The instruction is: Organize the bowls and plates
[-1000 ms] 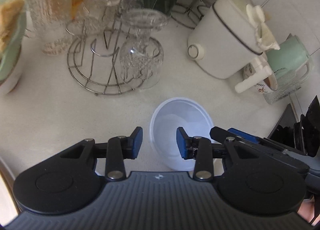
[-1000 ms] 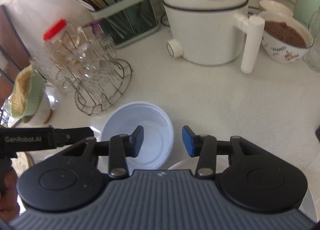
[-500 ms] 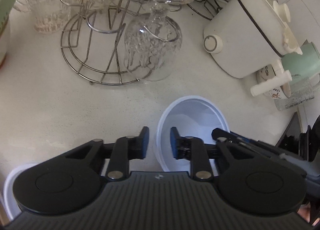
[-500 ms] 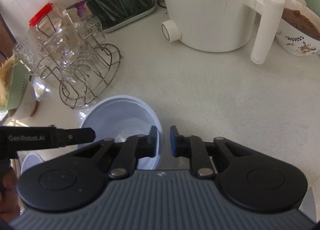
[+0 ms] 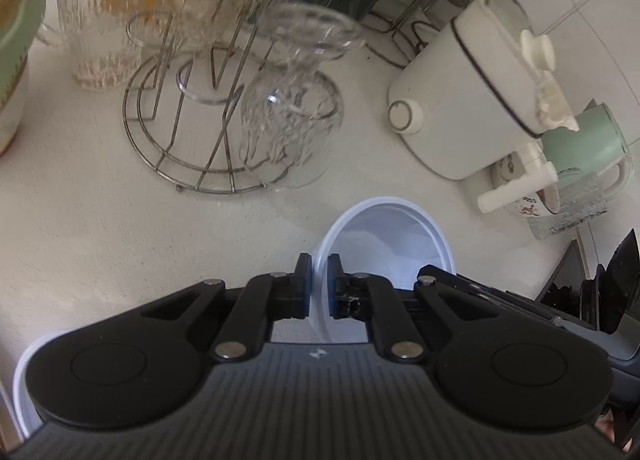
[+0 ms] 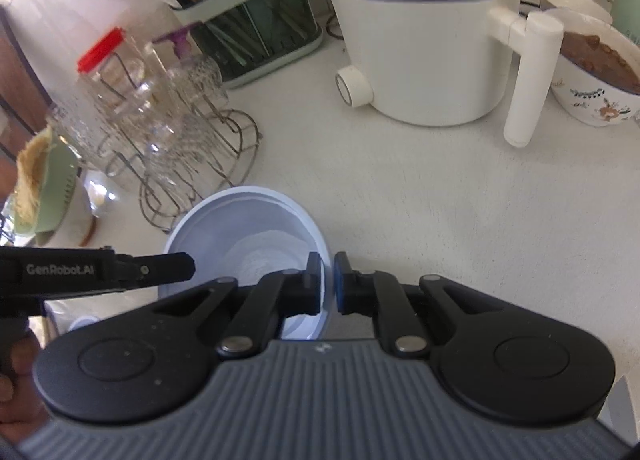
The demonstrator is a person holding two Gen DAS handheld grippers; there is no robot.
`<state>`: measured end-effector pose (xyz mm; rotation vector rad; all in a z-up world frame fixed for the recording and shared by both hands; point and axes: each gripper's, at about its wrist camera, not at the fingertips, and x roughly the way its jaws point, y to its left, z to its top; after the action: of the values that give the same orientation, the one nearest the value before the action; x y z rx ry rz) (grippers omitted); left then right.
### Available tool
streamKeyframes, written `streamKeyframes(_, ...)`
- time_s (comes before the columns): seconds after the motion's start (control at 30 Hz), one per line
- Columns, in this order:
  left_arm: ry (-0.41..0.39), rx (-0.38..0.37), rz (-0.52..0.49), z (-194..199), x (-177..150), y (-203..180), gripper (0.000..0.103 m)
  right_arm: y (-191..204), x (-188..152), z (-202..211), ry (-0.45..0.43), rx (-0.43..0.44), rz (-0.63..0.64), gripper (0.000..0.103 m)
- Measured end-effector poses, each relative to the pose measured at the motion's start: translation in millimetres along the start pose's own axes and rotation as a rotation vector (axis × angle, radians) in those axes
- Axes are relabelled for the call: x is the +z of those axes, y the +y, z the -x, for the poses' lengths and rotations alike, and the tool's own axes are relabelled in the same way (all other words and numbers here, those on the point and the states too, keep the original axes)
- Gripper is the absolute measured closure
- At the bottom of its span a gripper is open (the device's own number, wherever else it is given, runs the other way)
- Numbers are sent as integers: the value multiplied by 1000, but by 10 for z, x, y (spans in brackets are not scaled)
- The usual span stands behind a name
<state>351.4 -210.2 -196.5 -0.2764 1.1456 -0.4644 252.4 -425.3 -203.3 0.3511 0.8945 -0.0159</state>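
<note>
The pale blue-white round plastic bowl (image 5: 394,236) sits over the speckled off-white counter (image 5: 100,220), gripped from two sides at once; whether its base touches the surface cannot be told. The left gripper (image 5: 319,286) has its blue-padded fingers (image 5: 305,280) pinched on the bowl's near-left rim, one finger outside the wall and one inside. The right gripper (image 6: 327,284) does the same on the opposite rim, its fingers (image 6: 342,284) closed on the thin wall, with one pad inside the bowl (image 6: 244,236) and the other outside it. In the right wrist view the left gripper's black arm (image 6: 96,270) marked GenRobot.AI reaches in from the left edge to the bowl's far side.

Just beyond the bowl stands a round wire glass rack (image 5: 188,148) with clear patterned glasses (image 5: 290,124) hung upside down on it; the nearest glass is close to the bowl's rim but apart from it. Farther back and to the right is a white lidded electric cooker (image 6: 424,48) with a dark band, a round knob and a white stick handle. Beside it rests a floral ceramic bowl of brown food (image 6: 596,76). Behind the rack is a mint green utensil caddy (image 6: 256,32) holding chopsticks. A second white round dish edge (image 5: 20,380) peeks out at the lower left of the left wrist view.
</note>
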Motion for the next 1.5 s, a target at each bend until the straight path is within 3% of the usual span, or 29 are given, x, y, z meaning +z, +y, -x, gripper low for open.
streamKeyframes(0.33, -35, -2, -11, 527, -63, -116, 93, 144, -53, 397, -5, 21, -10, 94)
streamKeyframes(0.77, -56, -35, -9, 993, -254, -2, 93, 424, -251, 819, -66, 15, -27, 93)
streamKeyframes(1.0, -85, -21, -50, 1217, -297, 42, 93, 554, -351, 923, -90, 42, -34, 93)
streamKeyframes(1.5, -125, 2, -27, 1578, -378, 441, 93, 1004, -461, 972, -106, 90, 12, 93)
